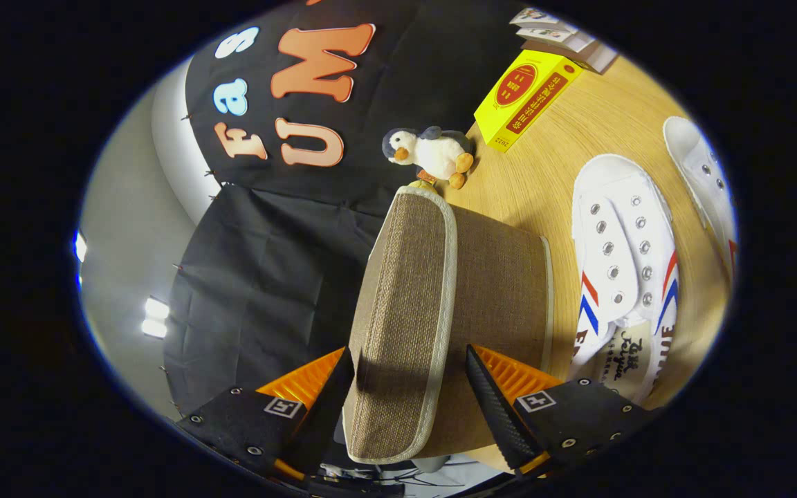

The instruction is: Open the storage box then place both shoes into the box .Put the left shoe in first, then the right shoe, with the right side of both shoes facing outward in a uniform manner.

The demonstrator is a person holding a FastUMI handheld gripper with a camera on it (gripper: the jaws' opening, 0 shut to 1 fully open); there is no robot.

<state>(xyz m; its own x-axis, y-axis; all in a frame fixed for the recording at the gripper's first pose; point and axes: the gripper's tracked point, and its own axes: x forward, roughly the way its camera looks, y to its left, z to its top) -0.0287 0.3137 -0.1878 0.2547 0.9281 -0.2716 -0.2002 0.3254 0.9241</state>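
Two fingers of the gripper (409, 387) are straddling the storage box (495, 290) lid (398, 325), apparently not pinching; fabric-covered, light, slightly yielding — grip its piped edge.

Storage box lid (409, 318) between gripper (412, 387) fingers, shoes (623, 277) beside box.

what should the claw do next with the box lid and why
Probably close on the lid and lift it: the claw is open with the fabric lid between its fingers, the storage box seems still covered, and both shoes wait on the table.
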